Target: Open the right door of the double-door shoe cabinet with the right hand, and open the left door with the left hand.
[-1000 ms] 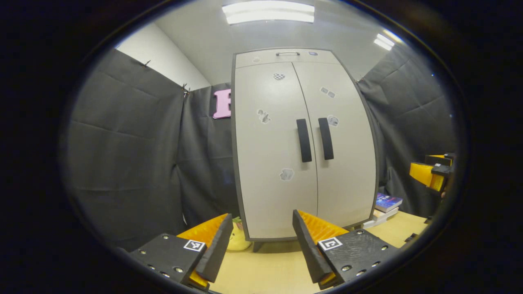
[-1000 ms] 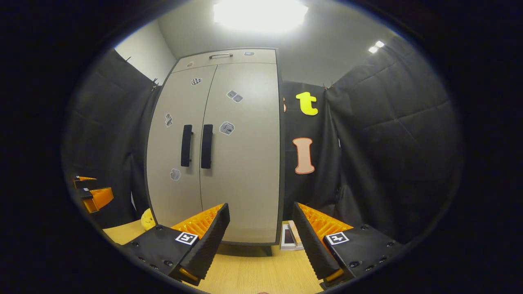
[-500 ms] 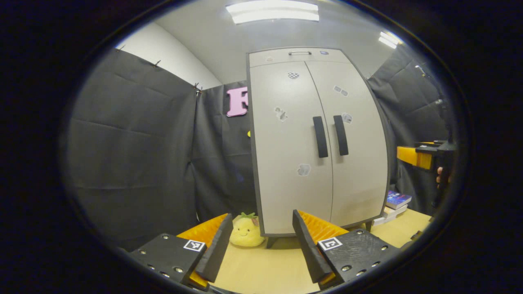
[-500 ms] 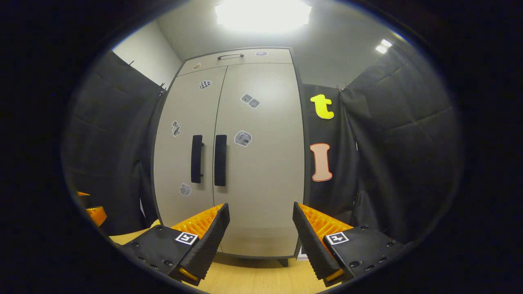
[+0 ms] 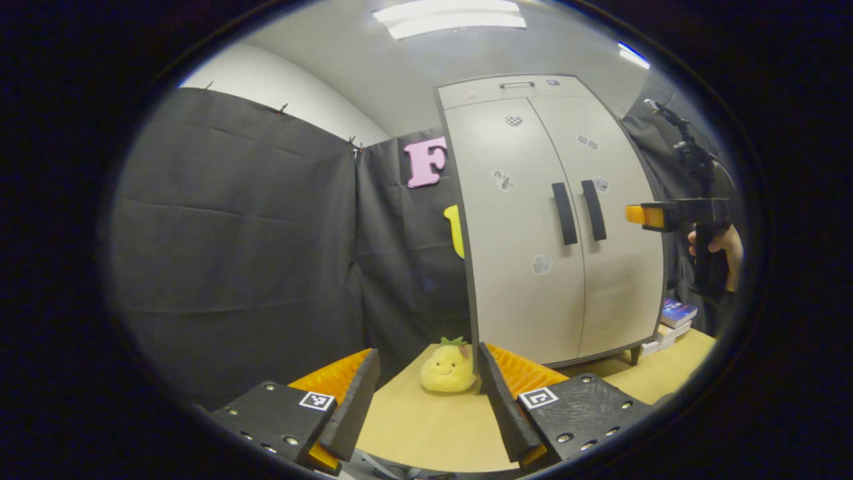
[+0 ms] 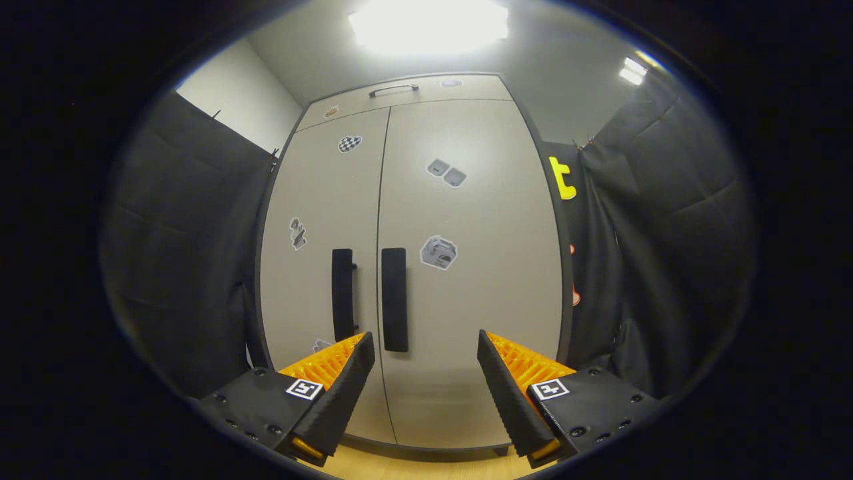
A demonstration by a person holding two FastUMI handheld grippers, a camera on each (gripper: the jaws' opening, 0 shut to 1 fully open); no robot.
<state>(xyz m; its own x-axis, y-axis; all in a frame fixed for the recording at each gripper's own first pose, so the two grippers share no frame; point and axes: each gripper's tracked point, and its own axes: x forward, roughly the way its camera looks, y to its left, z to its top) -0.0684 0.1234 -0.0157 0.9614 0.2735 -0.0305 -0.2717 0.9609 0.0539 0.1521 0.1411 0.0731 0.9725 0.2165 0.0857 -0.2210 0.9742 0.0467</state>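
Observation:
A tall beige double-door shoe cabinet (image 6: pixel 460 300) stands with both doors shut, close in front in the right gripper view. Its right door's black handle (image 6: pixel 394 300) lies just up and left of my open right gripper (image 6: pixel 426 380); the left door's handle (image 6: pixel 342 295) is beside it. In the left gripper view the cabinet (image 5: pixel 526 200) stands off to the right, with the left handle (image 5: pixel 564 213) and right handle (image 5: pixel 594 210). My open left gripper (image 5: pixel 426 393) hangs over the table, empty. The right gripper (image 5: pixel 643 215), held by a hand (image 5: pixel 723 243), is level with the handles.
A wooden table (image 5: pixel 433 427) carries the cabinet. A yellow plush toy (image 5: pixel 448 367) sits at the cabinet's left foot. Stacked books (image 5: pixel 670 320) lie to the cabinet's right. Black cloth walls close in on both sides.
My right gripper has risen and moved closer to the cabinet, toward the handles. My left gripper has swung left and back, so the cabinet slid right and the plush toy came into sight.

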